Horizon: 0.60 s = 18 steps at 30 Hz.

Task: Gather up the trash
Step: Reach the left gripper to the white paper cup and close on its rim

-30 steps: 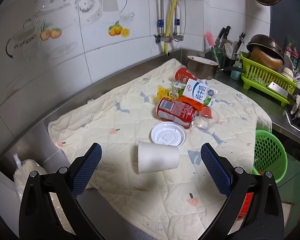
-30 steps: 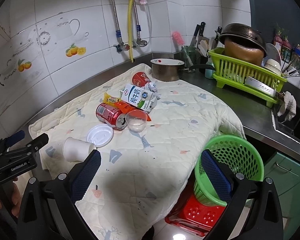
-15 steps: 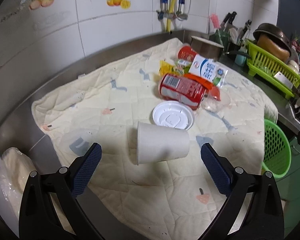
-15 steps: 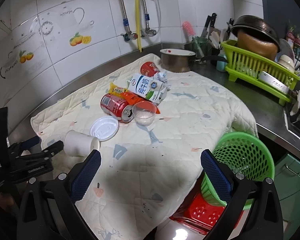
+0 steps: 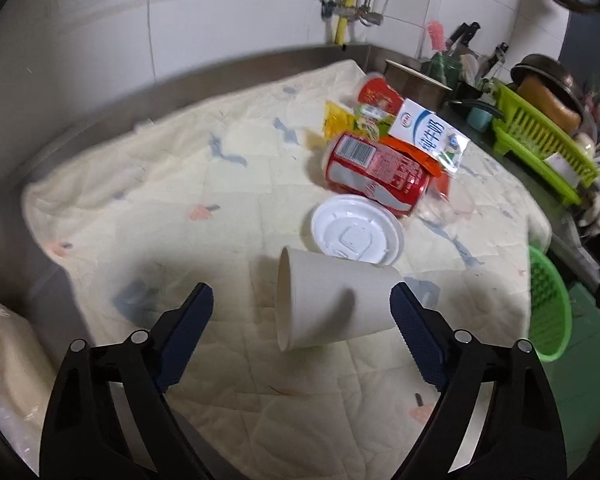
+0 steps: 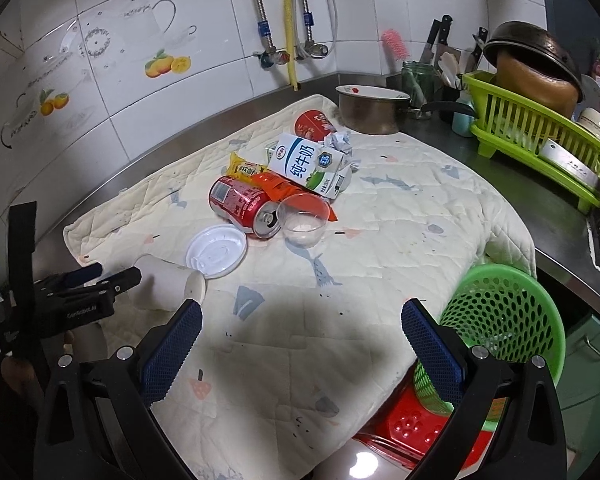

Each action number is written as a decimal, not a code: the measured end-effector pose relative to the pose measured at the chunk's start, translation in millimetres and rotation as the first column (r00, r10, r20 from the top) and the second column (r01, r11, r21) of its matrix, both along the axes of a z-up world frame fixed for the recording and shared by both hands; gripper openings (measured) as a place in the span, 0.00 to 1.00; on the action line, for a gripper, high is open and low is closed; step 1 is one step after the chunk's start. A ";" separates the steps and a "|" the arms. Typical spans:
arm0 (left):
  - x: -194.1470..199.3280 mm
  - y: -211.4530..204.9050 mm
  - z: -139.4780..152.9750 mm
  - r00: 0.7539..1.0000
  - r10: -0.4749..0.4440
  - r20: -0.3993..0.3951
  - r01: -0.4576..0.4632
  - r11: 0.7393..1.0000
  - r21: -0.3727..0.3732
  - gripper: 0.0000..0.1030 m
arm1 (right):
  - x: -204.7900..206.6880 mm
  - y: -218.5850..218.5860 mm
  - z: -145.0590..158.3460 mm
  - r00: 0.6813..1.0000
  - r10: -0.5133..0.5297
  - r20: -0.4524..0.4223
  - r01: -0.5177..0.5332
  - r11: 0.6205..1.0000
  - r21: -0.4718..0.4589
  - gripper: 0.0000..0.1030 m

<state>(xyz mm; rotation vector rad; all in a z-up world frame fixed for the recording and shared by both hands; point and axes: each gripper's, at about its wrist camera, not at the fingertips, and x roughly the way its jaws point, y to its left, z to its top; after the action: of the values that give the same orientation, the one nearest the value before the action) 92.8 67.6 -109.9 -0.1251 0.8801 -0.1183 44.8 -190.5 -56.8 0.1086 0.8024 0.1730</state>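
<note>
Left wrist view: left gripper [image 5: 300, 312] wide open around white paper cup [image 5: 336, 300], lying on its side on quilted mat [image 5: 140, 184], mouth toward left pad, base just beside right pad, neither clearly touching. Beyond it, touching or nearly so: white plastic lid [image 5: 358, 234], then red can [image 5: 376, 174] and milk carton [image 5: 428, 136]. Probably light, thin-walled, easily crushed; best pinched gently across mid-body, not at the soft rim. Right gripper [image 6: 300, 344] also wide open, empty, hovering near green basket [image 6: 504, 316] at mat's edge.

Home kitchen, tiled wall [image 6: 204, 12], steel counter [image 6: 540, 200], dish rack [image 6: 540, 136], knives [image 6: 436, 40], pot [image 6: 370, 110]
</note>
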 end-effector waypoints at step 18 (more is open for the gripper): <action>10.7 4.8 -37.0 0.986 -0.155 -0.056 0.137 0.961 -0.240 0.37 | 3.0 11.4 -5.2 0.999 0.030 -0.017 -0.031 0.999 -0.018 0.94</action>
<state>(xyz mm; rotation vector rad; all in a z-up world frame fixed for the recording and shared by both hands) 103.5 72.4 -146.9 -0.2876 0.9476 -0.3590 47.8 -179.1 -62.1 0.0810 0.8220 0.1940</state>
